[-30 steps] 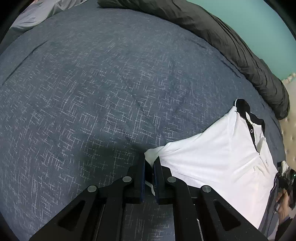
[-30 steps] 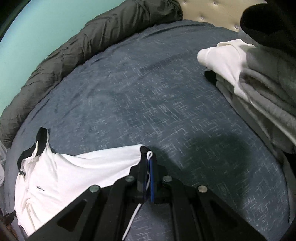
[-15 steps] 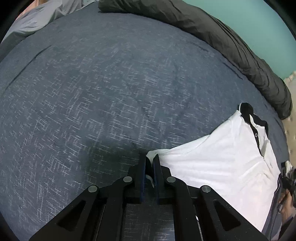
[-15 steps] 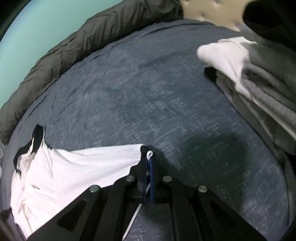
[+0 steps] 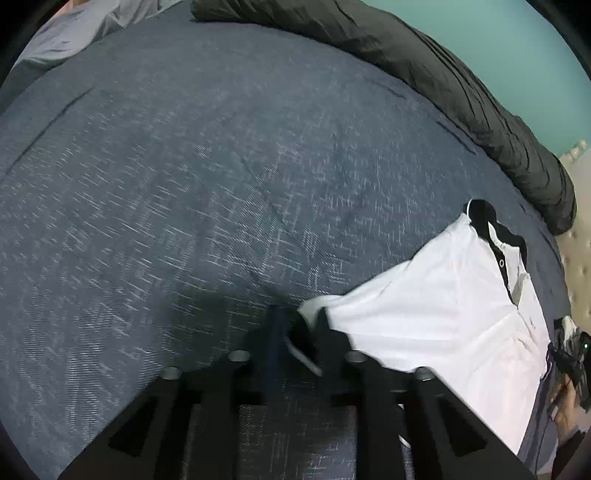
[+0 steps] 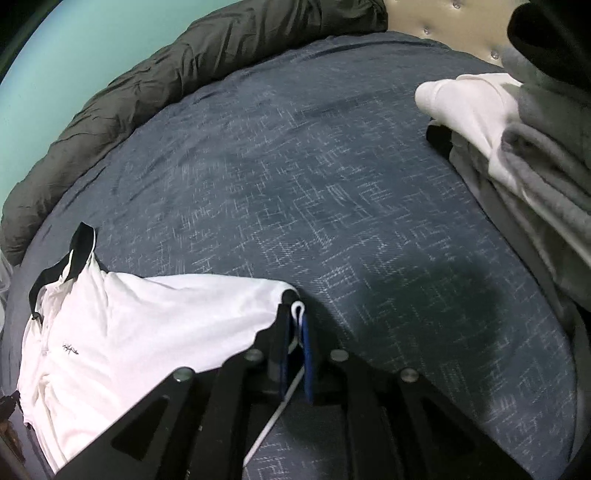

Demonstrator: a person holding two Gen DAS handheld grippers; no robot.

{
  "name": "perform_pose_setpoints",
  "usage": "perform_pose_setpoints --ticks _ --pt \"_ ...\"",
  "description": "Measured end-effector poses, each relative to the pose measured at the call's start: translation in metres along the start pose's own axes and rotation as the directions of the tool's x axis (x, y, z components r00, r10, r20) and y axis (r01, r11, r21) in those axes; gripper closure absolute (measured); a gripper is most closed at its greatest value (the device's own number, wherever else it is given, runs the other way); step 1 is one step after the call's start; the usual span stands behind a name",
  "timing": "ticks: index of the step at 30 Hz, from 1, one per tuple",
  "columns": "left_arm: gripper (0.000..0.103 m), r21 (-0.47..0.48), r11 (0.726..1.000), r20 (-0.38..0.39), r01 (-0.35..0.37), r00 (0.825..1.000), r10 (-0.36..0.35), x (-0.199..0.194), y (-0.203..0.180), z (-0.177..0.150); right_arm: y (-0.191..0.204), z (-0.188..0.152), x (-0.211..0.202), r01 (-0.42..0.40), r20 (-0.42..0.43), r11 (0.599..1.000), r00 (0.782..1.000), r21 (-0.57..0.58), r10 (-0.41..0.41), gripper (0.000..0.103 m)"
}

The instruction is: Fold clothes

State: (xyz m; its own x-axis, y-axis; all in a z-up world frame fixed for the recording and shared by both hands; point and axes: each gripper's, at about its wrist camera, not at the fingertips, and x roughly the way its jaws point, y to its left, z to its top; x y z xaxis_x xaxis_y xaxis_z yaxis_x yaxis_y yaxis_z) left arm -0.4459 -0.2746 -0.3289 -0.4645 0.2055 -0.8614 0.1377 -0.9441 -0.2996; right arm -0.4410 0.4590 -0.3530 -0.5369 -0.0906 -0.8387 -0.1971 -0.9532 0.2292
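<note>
A white polo shirt (image 5: pixel 436 325) with a black collar lies spread on the dark blue bed cover (image 5: pixel 184 184), held out between my two grippers. In the left wrist view my left gripper (image 5: pixel 300 317) is opening. One shirt corner sits loose between its parted fingers, and the pads do not press on it. In the right wrist view the shirt (image 6: pixel 147 325) runs up to my right gripper (image 6: pixel 295 314). Its jaws are starting to open, with a white loop of the hem still caught between the blue pads.
A rolled dark duvet (image 5: pixel 443 81) lines the far edge of the bed, also seen as the duvet (image 6: pixel 147 81) in the right wrist view. A pile of white and grey folded clothes (image 6: pixel 517 147) sits at the right. Beige tufted headboard (image 6: pixel 443 22) behind. Bare bed cover (image 6: pixel 332 184) ahead.
The left fingers, pinched on the shirt corner before, have spread apart and the corner lies loose. The right pads have parted slightly. Both hands have hardly moved.
</note>
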Motion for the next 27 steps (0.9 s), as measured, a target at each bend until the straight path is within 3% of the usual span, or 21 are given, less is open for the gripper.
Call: perform_pose_setpoints --ticks 2,7,9,14,16,18,21,27 --pt "0.057 -0.015 1.000 0.023 -0.006 1.000 0.006 -0.010 0.004 0.004 0.004 0.002 -0.008 0.012 0.030 1.000 0.999 -0.027 -0.011 0.089" --pt "0.056 -0.017 0.998 0.132 -0.058 0.989 0.060 -0.049 -0.001 0.016 0.022 0.002 -0.044 0.035 0.155 0.996 0.988 -0.082 -0.022 0.083" --pt "0.055 0.043 0.997 0.139 -0.066 0.988 0.060 -0.053 -0.018 0.023 0.034 0.002 -0.061 0.030 0.204 0.995 0.979 -0.100 -0.009 0.080" --pt "0.053 0.188 0.982 0.097 -0.025 0.995 0.007 -0.033 -0.093 0.033 0.105 0.022 -0.058 -0.075 0.160 0.961 0.980 -0.267 0.121 0.069" --pt "0.051 0.236 0.972 0.068 0.006 0.997 -0.022 -0.015 -0.126 0.039 0.144 0.029 -0.048 -0.138 0.107 0.937 0.978 -0.321 0.181 0.060" --pt "0.050 0.292 0.956 0.042 0.019 0.999 -0.033 0.007 -0.159 0.049 0.181 0.035 -0.033 -0.175 0.058 0.908 0.975 -0.380 0.212 0.059" --pt "0.050 0.379 0.925 0.020 0.032 0.999 -0.042 0.034 -0.210 0.052 0.240 0.042 -0.013 -0.181 0.016 0.850 0.976 -0.495 0.217 0.059" --pt "0.047 0.491 0.871 0.004 0.027 0.999 -0.033 0.078 -0.275 0.054 0.292 0.056 0.027 -0.178 -0.029 0.810 0.980 -0.558 0.195 0.059"
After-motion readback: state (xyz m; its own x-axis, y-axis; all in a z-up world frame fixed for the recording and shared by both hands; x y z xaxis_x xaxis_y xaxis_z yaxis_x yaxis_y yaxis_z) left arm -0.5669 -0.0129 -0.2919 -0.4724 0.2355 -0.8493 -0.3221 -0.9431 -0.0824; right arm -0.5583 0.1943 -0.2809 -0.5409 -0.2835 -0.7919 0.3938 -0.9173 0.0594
